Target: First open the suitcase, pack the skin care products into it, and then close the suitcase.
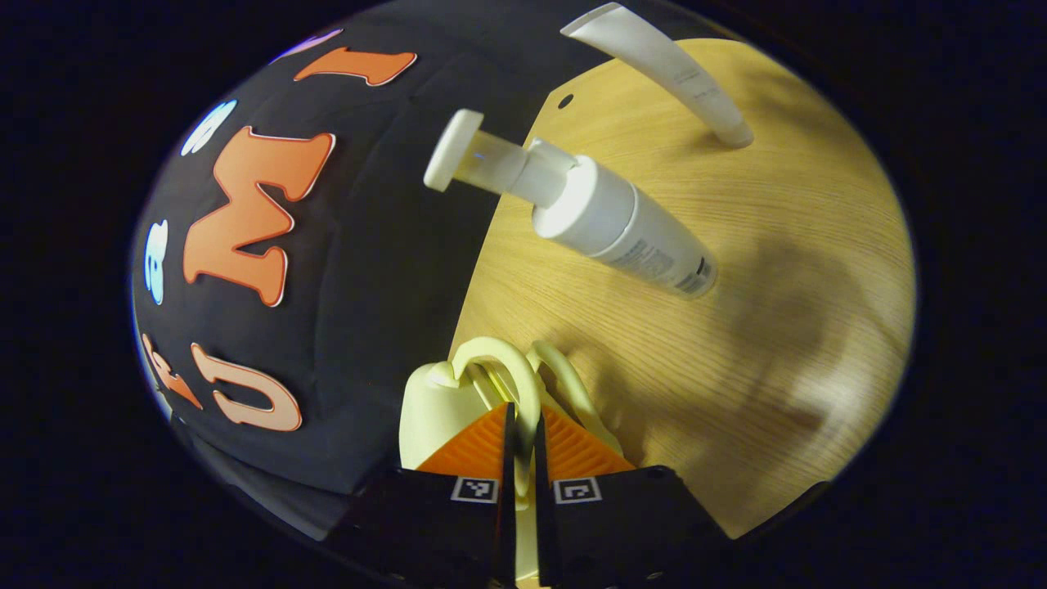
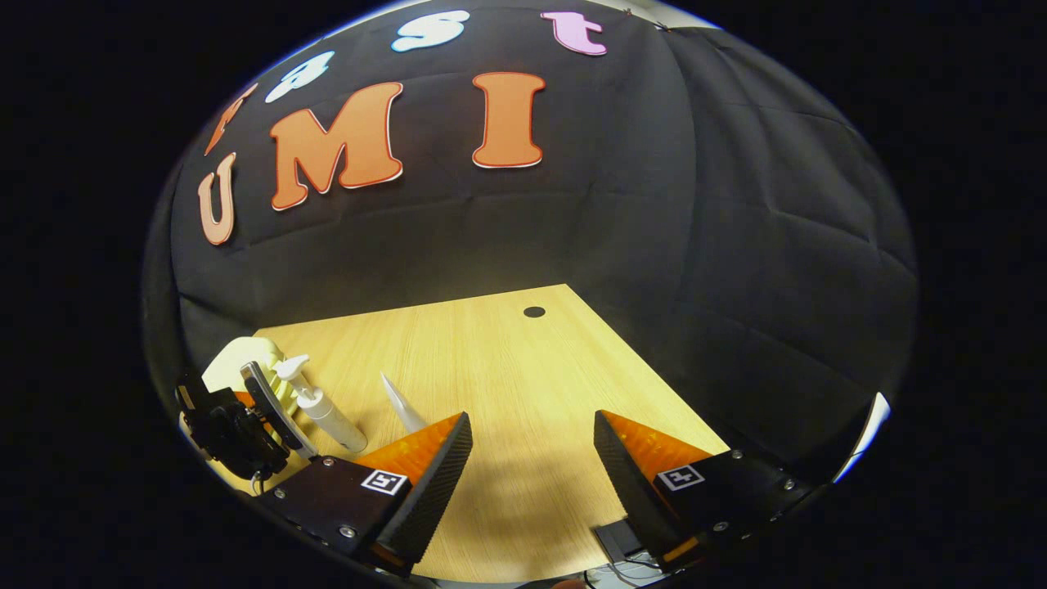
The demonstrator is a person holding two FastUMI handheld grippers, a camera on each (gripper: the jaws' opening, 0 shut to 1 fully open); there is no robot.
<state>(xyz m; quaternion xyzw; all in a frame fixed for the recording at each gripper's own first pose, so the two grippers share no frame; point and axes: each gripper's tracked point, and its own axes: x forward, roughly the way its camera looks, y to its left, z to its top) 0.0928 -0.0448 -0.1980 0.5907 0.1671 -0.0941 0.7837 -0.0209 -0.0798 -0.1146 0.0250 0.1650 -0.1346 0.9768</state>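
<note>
At the six o'clock edge of the left gripper view, the left tool [image 1: 519, 425] has its fingers drawn nearly together on the looped handle [image 1: 501, 364] of a small cream-yellow plastic suitcase [image 1: 438, 409], which stands at the edge of the light wood-grain counter [image 1: 777, 343]. Both fingers appear to press on the loop; a second loop lies just beside it at two o'clock, outside the grip. A white pump-top bottle [image 1: 605, 221] stands near the case toward one o'clock, and a white squeeze tube [image 1: 671, 74] stands farther off at twelve o'clock. In the right gripper view the right tool [image 2: 532, 442] hangs wide open over bare counter, holding nothing, with the suitcase [image 2: 237, 360], bottle [image 2: 327, 413] and tube [image 2: 402, 406] at nine o'clock. Judgement: opening is the step in hand, and the case looks unopened. Pulling one handle alone should part the halves; the free tool would do well to steady the other half. Risk: the light case may slide or tip and topple the nearby bottle, so the pull ought to be slow.
</note>
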